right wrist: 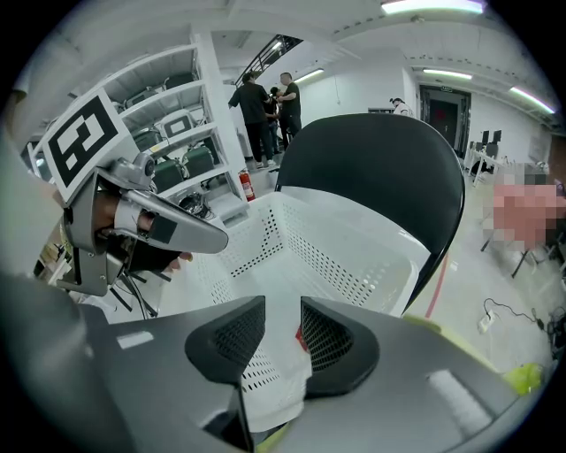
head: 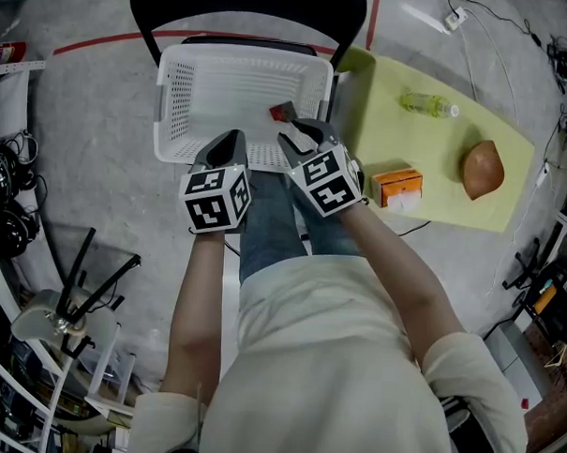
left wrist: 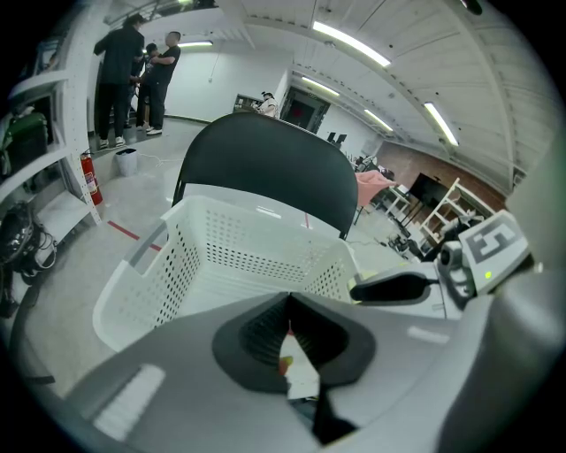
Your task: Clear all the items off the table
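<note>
Both forearms are reaching forward side by side, each hand pointing its tool steeply downward over the near rim of the basket (head: pixel 244 52). The basket is sitting on a chair (head: pixel 246 3) just off the left edge of the surface (head: pixel 437 152).

The left hand-held gripper (head: pixel 233 139) (left wrist: pixel 287 305) is clenched with its jaws pressing together, and it is holding nothing. The right hand-held gripper (head: pixel 304 135) (right wrist: pixel 283 314) is released, with its jaws standing apart and gripping nothing. A red item (head: pixel 282 110) is lying in the basket just beyond its tips.

On the surface, a bottle (head: pixel 428 105) is lying near the far edge. An orange box (head: pixel 398 186) is sitting at the near edge, and a brown item (head: pixel 482 169) is resting toward the right edge.
</note>
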